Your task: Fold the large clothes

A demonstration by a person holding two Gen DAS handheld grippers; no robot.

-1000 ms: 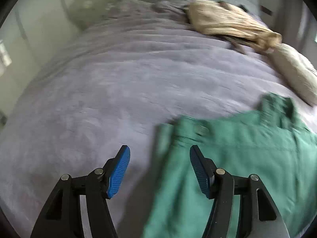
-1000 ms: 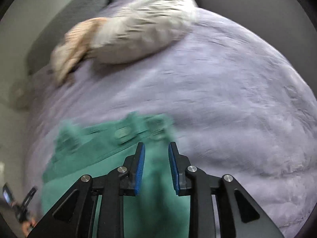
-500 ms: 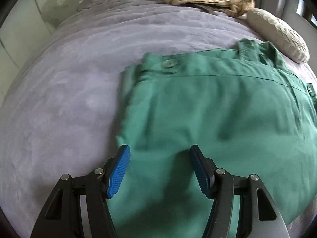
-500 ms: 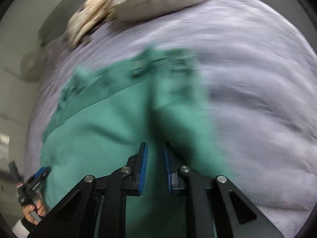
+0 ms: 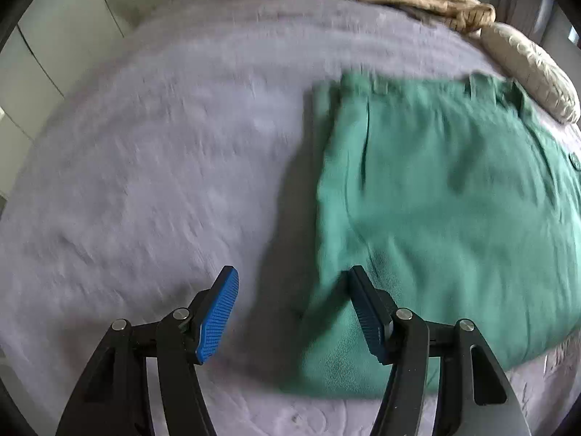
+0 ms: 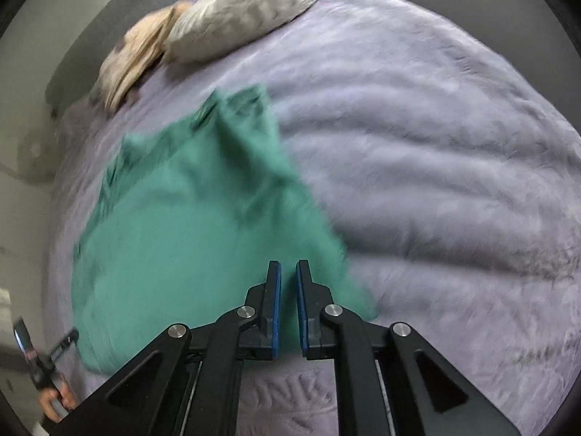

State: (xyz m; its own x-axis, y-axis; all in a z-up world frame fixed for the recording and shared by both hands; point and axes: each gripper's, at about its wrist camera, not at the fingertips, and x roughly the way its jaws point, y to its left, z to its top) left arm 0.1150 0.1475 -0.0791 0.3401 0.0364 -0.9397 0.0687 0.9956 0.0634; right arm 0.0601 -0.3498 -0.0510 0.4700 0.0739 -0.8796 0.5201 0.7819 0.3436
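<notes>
Right claw (image 6: pixel 287 301) first: its jaws are closing, pads down to a narrow slit over the near edge of the green trousers (image 6: pixel 189 225), and I cannot tell whether any cloth is caught between them. Left claw (image 5: pixel 294 312) hangs wide, gripping nothing, astride the trousers' left edge. They lie flat on the lilac blanket (image 5: pixel 145 167), waistband towards the pillow (image 6: pixel 243 14).

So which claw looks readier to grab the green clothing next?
Probably the left claw: it is wide open over the green garment's near edge. The right claw is closing, nearly shut, apparently empty.
</notes>
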